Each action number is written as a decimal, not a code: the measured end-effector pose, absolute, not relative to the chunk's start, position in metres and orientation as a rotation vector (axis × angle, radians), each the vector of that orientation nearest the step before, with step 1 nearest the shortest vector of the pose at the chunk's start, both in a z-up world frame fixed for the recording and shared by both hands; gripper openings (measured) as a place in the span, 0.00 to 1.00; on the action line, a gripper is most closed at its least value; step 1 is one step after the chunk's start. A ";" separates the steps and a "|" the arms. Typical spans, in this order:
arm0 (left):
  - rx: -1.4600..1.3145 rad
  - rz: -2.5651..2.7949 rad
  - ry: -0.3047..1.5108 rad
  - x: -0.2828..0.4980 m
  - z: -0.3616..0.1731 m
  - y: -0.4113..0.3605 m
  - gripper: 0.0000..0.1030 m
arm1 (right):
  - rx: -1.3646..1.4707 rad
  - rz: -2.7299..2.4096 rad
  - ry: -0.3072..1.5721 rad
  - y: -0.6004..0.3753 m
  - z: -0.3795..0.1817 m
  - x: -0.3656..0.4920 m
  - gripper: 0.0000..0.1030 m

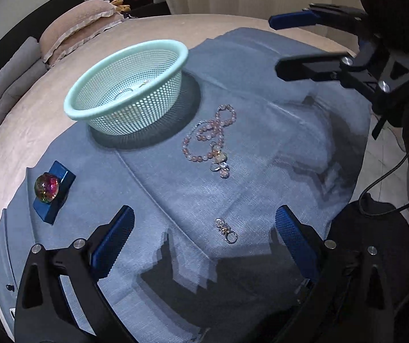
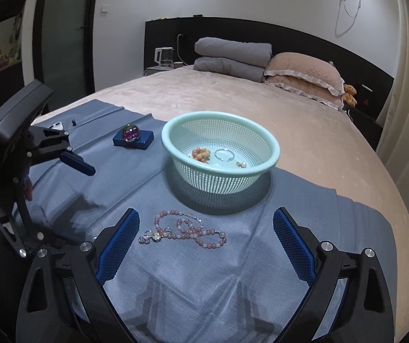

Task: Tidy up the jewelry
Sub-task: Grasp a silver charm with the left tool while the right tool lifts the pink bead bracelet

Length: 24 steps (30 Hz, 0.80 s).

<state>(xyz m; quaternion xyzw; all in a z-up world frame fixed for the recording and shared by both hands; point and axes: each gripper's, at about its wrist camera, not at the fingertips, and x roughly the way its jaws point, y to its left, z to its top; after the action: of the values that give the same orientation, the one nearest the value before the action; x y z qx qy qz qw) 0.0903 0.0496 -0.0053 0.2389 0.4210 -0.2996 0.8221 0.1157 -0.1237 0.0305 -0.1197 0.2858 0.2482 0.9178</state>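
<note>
A mint green mesh basket (image 1: 176,46) (image 2: 274,145) stands on a blue cloth (image 1: 261,194) (image 2: 176,280) on the bed. In it lie an orange bead bracelet (image 2: 200,153), a thin bangle (image 2: 224,155) and a small pearl piece (image 2: 242,165). A pink bead necklace (image 1: 210,135) (image 2: 188,230) with a pendant lies on the cloth before the basket. A small silver chain with a ring (image 1: 226,230) lies between my left gripper's fingers. My left gripper (image 1: 204,228) is open just above it. My right gripper (image 2: 206,233) is open, over the necklace, and also shows in the left wrist view (image 1: 273,45).
A glass ball (image 1: 46,191) (image 2: 131,133) sits on a blue box (image 1: 61,175) (image 2: 144,141) at the cloth's edge. Folded grey quilts (image 2: 233,57) and pink pillows (image 2: 304,77) lie at the bed's head. The bed edge drops off beside the cloth.
</note>
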 end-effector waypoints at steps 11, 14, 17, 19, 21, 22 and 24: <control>0.545 -0.764 0.874 0.080 -0.034 0.038 0.76 | 0.016 0.474 0.759 -0.121 -0.029 0.170 0.88; 0.533 -0.774 0.919 0.085 -0.046 0.040 0.62 | 0.040 0.443 0.798 -0.113 -0.043 0.183 0.88; 0.483 -0.798 0.925 0.089 -0.051 0.044 0.56 | 0.056 0.418 0.845 -0.104 -0.059 0.194 0.86; 0.459 -0.806 0.936 0.092 -0.051 0.046 0.48 | 0.046 0.389 0.882 -0.099 -0.071 0.199 0.56; 0.441 -0.827 0.946 0.092 -0.051 0.046 0.31 | -0.010 0.348 0.865 -0.094 -0.076 0.197 0.43; 0.429 -0.839 0.953 0.092 -0.051 0.046 0.26 | -0.013 0.360 0.865 -0.093 -0.075 0.196 0.30; 0.421 -0.854 0.956 0.088 -0.051 0.046 0.13 | 0.012 0.385 0.871 -0.097 -0.074 0.194 0.13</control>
<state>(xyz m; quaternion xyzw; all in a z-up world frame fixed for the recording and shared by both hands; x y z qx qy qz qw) 0.0875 0.0458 -0.0513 0.1949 0.4424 -0.3954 0.7810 0.1940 -0.0967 -0.0740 0.0056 0.4194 0.1855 0.8886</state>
